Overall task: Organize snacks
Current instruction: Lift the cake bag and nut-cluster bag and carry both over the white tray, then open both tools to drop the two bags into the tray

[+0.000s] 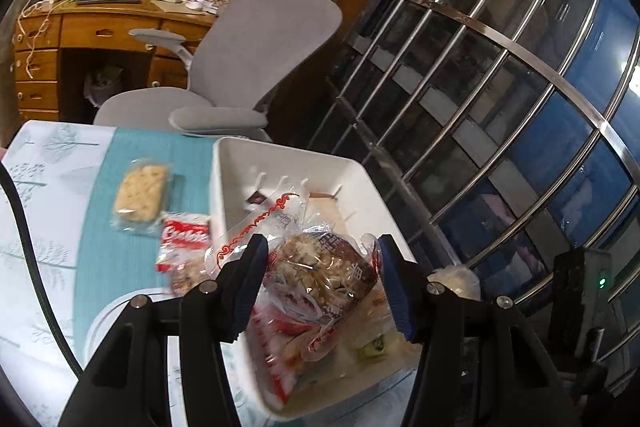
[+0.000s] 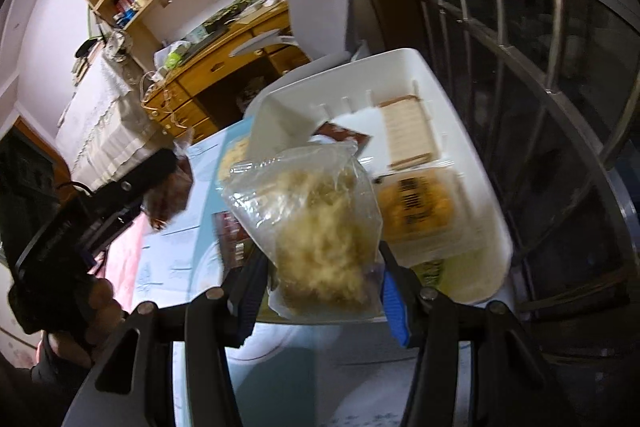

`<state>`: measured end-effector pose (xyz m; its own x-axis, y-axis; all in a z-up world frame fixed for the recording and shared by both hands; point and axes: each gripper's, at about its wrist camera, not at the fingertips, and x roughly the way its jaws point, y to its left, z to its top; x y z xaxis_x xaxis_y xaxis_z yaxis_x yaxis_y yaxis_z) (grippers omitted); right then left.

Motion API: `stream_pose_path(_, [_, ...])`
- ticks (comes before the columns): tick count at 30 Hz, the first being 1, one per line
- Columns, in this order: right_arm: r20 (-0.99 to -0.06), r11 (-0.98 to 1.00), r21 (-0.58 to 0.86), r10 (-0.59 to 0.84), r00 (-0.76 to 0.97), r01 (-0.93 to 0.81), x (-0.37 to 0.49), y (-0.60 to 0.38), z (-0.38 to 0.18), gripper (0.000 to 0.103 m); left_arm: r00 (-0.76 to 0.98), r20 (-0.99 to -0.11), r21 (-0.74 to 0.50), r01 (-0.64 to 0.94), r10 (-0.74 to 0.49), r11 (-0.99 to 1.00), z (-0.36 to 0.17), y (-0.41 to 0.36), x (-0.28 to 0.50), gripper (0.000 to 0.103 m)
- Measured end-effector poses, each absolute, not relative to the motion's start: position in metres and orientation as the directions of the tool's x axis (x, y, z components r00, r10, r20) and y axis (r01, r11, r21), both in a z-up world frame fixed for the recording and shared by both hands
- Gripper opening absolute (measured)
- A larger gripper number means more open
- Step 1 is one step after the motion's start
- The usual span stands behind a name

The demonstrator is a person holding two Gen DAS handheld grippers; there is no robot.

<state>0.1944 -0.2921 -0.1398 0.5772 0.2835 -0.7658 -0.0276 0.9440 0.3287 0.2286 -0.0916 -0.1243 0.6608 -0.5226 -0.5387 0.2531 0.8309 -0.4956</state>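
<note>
Left wrist: your left gripper [image 1: 320,279] is clamping a brown bun pack [image 1: 320,271] over the white bin [image 1: 240,163]. Right wrist: your right gripper [image 2: 320,291] is pinching a clear floss bag [image 2: 316,223] just beside the bin's [image 2: 404,61] near rim.

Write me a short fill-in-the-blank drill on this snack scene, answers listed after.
1. The left gripper holds a brown ____ in a clear wrapper with red print.
2. The right gripper holds a clear bag of pale ____ food.
3. Both grippers hang near the ____ bin, which already holds snacks.
4. A wrapped cracker lies on the ____ cloth beside the bin.

Answers: snack; yellow; white; teal
</note>
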Motion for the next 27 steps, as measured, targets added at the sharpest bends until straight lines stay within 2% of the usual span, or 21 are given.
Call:
stream_pose_path(6, [-0.773, 0.948, 0.319, 0.262, 0.578, -0.003, 0.203, -0.315, -0.146, 0.053, 0.633, -0.538, -0.504, 0.288, -0.557, 0.814, -0.121, -0.122, 0.242, 0.057])
stream_pose_path(7, [-0.777, 0.947, 0.322, 0.263, 0.573, 0.001, 0.205, -0.318, -0.147, 0.054, 0.622, -0.543, -0.507, 0.293, -0.564, 0.811, -0.122, -0.124, 0.243, 0.061])
stream_pose_path(9, [-0.782, 0.944, 0.330, 0.274, 0.559, 0.000, 0.208, -0.322, -0.150, 0.058, 0.601, -0.557, -0.512, 0.296, -0.574, 0.807, -0.123, -0.130, 0.247, 0.075])
stream_pose_path(10, [-0.785, 0.943, 0.332, 0.274, 0.556, 0.004, 0.208, -0.323, -0.151, 0.063, 0.597, -0.565, -0.511, 0.287, -0.569, 0.810, -0.123, -0.132, 0.249, 0.080])
stream_pose_path(12, [-0.785, 0.942, 0.334, 0.272, 0.556, 0.010, 0.209, -0.325, -0.153, 0.068, 0.592, -0.574, -0.514, 0.279, -0.567, 0.811, -0.124, -0.133, 0.249, 0.080])
stream_pose_path(27, [-0.794, 0.936, 0.349, 0.272, 0.543, 0.041, 0.197, -0.301, -0.154, 0.068, 0.601, -0.609, -0.495, 0.222, -0.518, 0.840, -0.127, -0.091, 0.235, 0.081])
